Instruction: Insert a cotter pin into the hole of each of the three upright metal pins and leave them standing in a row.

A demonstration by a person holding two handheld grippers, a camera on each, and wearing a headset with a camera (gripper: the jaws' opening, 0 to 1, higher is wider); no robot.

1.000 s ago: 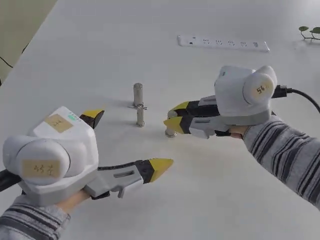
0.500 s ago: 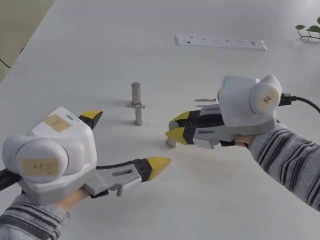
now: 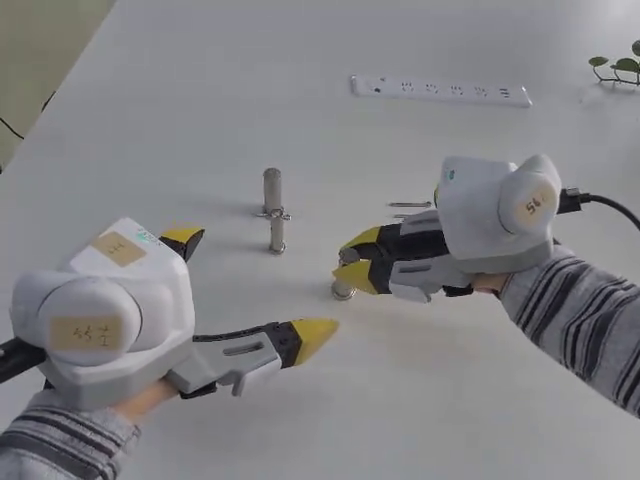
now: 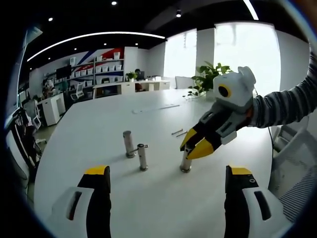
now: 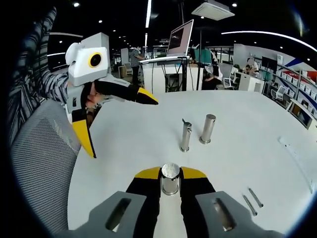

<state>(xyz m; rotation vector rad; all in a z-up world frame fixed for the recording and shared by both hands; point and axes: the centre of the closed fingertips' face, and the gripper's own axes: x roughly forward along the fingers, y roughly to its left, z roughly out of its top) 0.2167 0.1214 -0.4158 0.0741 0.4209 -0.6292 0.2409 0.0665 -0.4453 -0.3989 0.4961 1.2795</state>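
Three metal pins stand mid-tabletop, well in from every edge.

Head view: my right claw (image 3: pixel 352 262) is closed on the nearest pin (image 3: pixel 343 289), clamped near its top, I'd say to steady it for a cotter. The middle pin (image 3: pixel 277 233) looks to have a cotter through its head already. The far pin (image 3: pixel 272 190) looks bare. Two loose cotter pins (image 3: pixel 408 206) lie just beyond the right claw, toward the far edge where a power strip (image 3: pixel 440 89) sits. My left claw (image 3: pixel 250 288) hangs spread wide and empty by the near edge, probably free to fetch a cotter.

Left gripper view: my jaws gape with nothing between them. The right claw (image 4: pixel 198 144) pinches the nearest pin (image 4: pixel 185 161), with the other two to its left.

Right gripper view: both yellow tips press the nearest pin (image 5: pixel 170 184), which stands upright. The middle pin (image 5: pixel 185 137) and far pin (image 5: pixel 208 128) stand beyond, and the loose cotter pins (image 5: pixel 250 198) lie to the right.
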